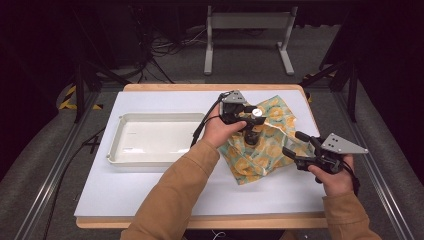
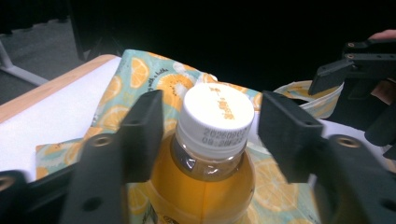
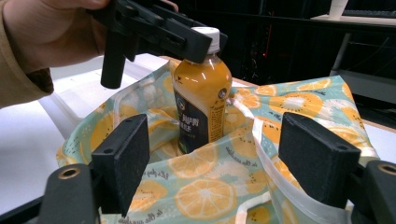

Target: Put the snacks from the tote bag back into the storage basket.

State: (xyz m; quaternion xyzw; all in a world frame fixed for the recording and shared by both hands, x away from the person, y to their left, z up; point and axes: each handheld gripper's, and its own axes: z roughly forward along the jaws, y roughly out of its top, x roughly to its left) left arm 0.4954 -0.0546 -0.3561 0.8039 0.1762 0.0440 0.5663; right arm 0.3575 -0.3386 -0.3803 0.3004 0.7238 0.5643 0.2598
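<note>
Left gripper is straddling the white cap of the orange drink bottle, jaws apart with a gap showing on both sides of the cap, not clamping it. Bottle is standing upright inside the citrus-print bag on the right half of the table, well apart from the white tray. Right gripper is sitting open at the bag's near edge, fabric between the jaws, pads not pressing on it.
</note>
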